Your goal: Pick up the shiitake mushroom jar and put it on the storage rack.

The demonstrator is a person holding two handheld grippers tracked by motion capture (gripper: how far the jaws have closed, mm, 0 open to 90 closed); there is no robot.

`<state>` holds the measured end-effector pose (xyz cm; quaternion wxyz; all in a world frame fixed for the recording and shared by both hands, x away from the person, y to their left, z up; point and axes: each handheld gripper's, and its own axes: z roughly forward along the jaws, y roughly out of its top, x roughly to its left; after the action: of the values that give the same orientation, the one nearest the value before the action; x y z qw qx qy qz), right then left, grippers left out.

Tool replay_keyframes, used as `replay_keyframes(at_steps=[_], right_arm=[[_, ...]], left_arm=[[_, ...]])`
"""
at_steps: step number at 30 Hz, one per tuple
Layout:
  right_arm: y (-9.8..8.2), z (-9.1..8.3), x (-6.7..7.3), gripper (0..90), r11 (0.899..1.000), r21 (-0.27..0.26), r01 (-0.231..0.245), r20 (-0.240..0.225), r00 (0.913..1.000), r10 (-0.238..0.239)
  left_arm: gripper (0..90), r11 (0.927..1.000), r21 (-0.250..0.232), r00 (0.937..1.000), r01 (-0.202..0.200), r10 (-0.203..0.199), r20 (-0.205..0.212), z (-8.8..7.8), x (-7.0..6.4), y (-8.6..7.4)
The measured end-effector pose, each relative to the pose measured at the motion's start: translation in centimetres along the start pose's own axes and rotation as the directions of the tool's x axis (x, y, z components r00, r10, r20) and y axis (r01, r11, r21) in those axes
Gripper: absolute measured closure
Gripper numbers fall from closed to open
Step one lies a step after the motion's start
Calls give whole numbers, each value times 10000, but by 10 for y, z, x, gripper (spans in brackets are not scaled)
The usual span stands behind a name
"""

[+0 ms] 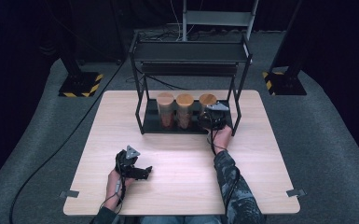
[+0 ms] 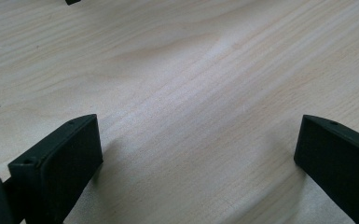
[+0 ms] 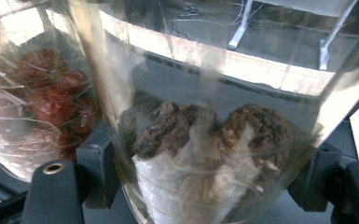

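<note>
Here the right gripper [image 3: 205, 182] has its jaws around a glass jar [image 3: 214, 140] of brown lumps. The left gripper [image 2: 196, 158] holds its jaws wide apart, bare desk [image 2: 191, 93] between them.

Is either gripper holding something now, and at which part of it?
The right gripper grips the rightmost jar on the rack, its jaws on both sides of the lower glass body. The left gripper holds nothing.

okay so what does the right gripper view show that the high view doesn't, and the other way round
Right gripper view: dark brown lumpy pieces inside the clear glass jar between its jaws.

High view: three cork-lidded jars side by side on the black metal rack, the pale wooden table, and the left gripper resting apart.

Both: the right gripper at the rightmost jar.
</note>
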<state>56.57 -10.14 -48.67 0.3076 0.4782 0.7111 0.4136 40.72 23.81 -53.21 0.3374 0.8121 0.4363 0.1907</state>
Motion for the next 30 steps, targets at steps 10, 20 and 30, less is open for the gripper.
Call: replay_keyframes(at_steps=[10,20,30], right_arm=[[-5,2,1,248,9991,-297,-311,-123,9995,307],[-6,2,3,247,9991,-354,-243,-138,9996,238],[-4,0,2,245,9996,-156,-228,-181,9996,225]], left_arm=[[1,10000,0,10000,0,0,-1,0,0,0],[2,10000,0,10000,-7,7,-3,0,0,0],[2,10000,2,10000,-2,2,-1,0,0,0]])
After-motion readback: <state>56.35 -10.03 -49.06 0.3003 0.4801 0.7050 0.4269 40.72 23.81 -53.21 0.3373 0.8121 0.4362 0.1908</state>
